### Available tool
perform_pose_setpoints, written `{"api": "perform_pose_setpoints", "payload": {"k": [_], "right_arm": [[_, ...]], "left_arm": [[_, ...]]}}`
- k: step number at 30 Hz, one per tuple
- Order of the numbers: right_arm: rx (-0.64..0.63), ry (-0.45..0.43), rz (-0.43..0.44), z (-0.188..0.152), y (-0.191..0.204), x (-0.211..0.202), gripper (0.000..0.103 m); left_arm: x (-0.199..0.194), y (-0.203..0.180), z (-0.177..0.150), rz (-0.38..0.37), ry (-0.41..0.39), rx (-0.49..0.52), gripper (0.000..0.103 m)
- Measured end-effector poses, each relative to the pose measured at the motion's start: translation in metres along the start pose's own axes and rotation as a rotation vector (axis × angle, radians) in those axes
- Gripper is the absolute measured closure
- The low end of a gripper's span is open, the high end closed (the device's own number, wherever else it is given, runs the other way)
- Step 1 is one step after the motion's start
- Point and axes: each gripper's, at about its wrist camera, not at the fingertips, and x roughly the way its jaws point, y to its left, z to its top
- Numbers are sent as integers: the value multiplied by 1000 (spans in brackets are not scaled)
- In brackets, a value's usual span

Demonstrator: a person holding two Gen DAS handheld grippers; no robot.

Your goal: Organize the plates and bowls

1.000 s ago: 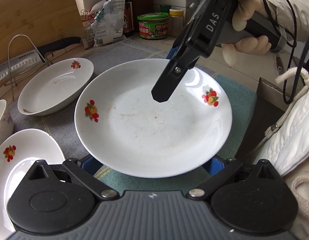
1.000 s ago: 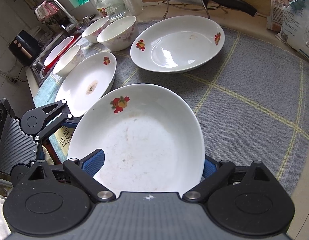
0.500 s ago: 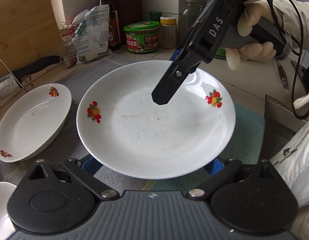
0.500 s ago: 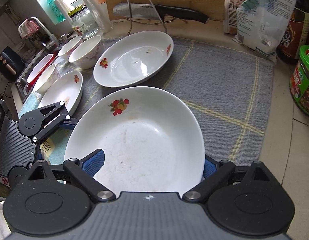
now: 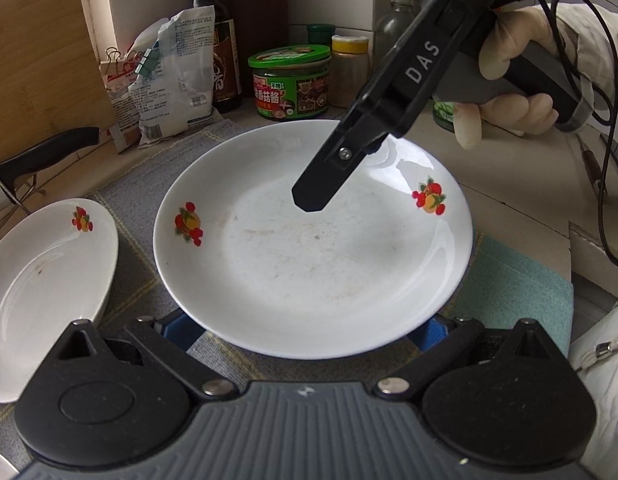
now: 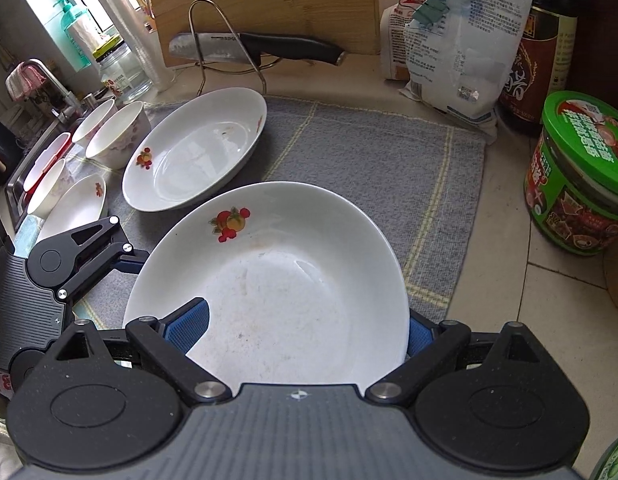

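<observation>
A white deep plate (image 5: 309,260) with fruit prints hangs above the grey mat (image 6: 369,160). My right gripper (image 6: 305,332) is shut on its rim, one blue pad on the plate's inner face and the other behind it. From the left wrist, one black finger (image 5: 313,196) of the right gripper reaches over the plate; the other is hidden below. My left gripper (image 5: 305,330) is open, its blue pads wide apart under the plate's near rim. A second deep plate (image 6: 193,152) lies on the mat to the left, beside a smaller plate (image 6: 75,208) and bowls (image 6: 117,134).
A green-lidded jar (image 5: 291,82), sauce bottles and a clipped bag (image 6: 461,40) stand along the back. A knife (image 6: 253,46) rests on a wire rack before a wooden board. The sink (image 6: 13,184) with more bowls is far left. A gloved hand (image 5: 509,92) holds the right gripper.
Both grippers and the held plate have travelled right over the mat, toward the jars; the other plates and bowls have slid left in both views. The hold on the plate is unchanged.
</observation>
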Motion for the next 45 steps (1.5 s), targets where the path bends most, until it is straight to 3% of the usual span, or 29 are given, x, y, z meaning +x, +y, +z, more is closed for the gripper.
{"api": "perform_pose_setpoints", "payload": {"k": [21, 26, 37, 45], "right_arm": [[45, -19, -47, -1, -18, 17, 0], [28, -61, -115, -5, -7, 5, 0], [-7, -289, -266, -20, 60, -32, 0], [-2, -279, -210, -21, 116, -20, 0]], "left_arm": [[14, -4, 5, 20, -3, -9, 1], [-7, 3, -2, 42, -14, -97, 1], [-72, 4, -26, 216, -87, -329, 1], [-118, 5, -52, 317, -136, -388, 1]]}}
